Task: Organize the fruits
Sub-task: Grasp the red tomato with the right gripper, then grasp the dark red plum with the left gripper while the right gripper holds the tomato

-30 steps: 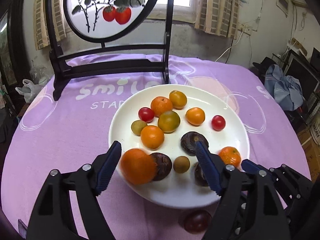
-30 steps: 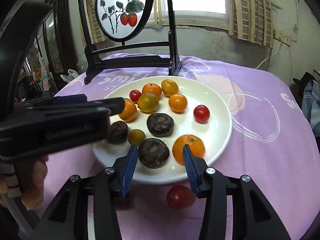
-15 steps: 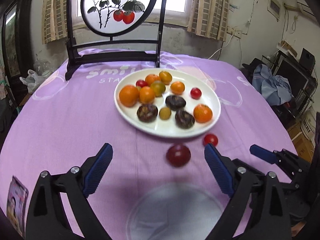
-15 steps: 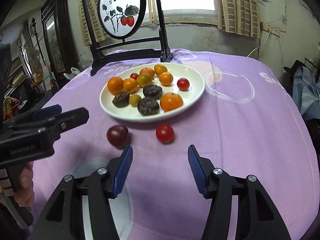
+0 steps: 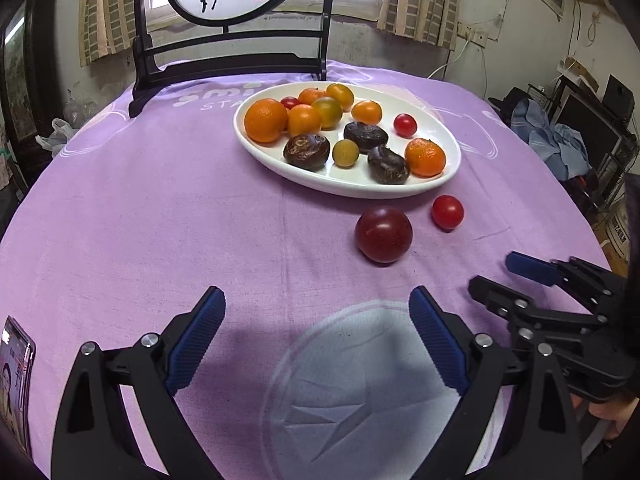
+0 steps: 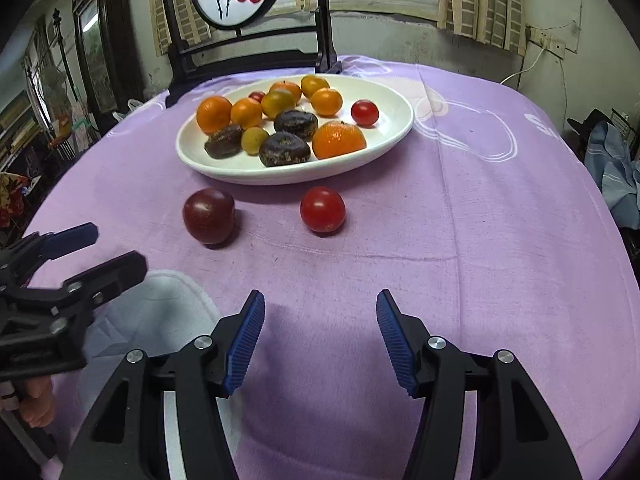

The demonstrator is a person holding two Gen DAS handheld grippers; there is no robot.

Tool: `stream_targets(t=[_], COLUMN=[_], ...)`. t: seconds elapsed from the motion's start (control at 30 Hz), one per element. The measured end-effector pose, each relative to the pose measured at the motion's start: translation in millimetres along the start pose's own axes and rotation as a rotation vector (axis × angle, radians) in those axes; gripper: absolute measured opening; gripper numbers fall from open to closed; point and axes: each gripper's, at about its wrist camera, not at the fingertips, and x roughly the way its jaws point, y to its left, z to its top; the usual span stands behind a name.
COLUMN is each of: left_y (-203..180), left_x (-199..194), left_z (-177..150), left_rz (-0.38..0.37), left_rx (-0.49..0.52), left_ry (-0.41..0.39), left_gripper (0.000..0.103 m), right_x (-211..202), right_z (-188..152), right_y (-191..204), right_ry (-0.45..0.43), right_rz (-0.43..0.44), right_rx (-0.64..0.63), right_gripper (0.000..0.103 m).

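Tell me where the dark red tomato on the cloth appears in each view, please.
Left wrist view: the dark red tomato lies right of centre, on the cloth just in front of the plate.
Right wrist view: the same tomato lies left of centre, again before the plate's near rim.
Shared landmark: the small bright red tomato lies to its right in both.
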Motion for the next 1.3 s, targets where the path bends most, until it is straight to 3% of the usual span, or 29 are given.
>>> stream_targets(t=[0.23, 0.33, 0.4, 0.6, 0.97, 1.2, 1.3], left_y=[3, 2, 2, -2, -14, -19, -26], left_x=[7, 10, 11, 11, 9, 22, 34], left_z=[1, 1, 1, 0, -6, 0, 6], left_rz=[-0.018, -0.020, -0.021, -0.015, 0.009, -0.042, -0.046], left_rx=[-0.018, -0.016, -0.017, 0.000, 0.049, -0.010, -0.012], left_ry=[0.035, 0.047, 0.048, 0.041, 0.002, 0.063, 0.082], left_gripper=[0.091, 0.091, 0.091, 0.091, 0.091, 0.091, 0.080], right_x=[31, 40, 45, 37, -12, -32, -34], right_z=[29, 41, 45, 40, -6, -14, -14], right_y=[4, 4, 6, 3, -5, -23, -25], right_ry=[0.018, 0.015, 0.019, 0.010, -0.012, -0.062, -0.071], right_rz=[-0.002, -0.012, -0.017, -0.020, 0.017, 0.036, 0.038], right_rx=[0.008, 0.025, 0.023, 0.049, 0.073, 0.112, 0.108], right_gripper=[0.054, 0.044, 0.030, 0.030, 0.030, 0.030, 0.030])
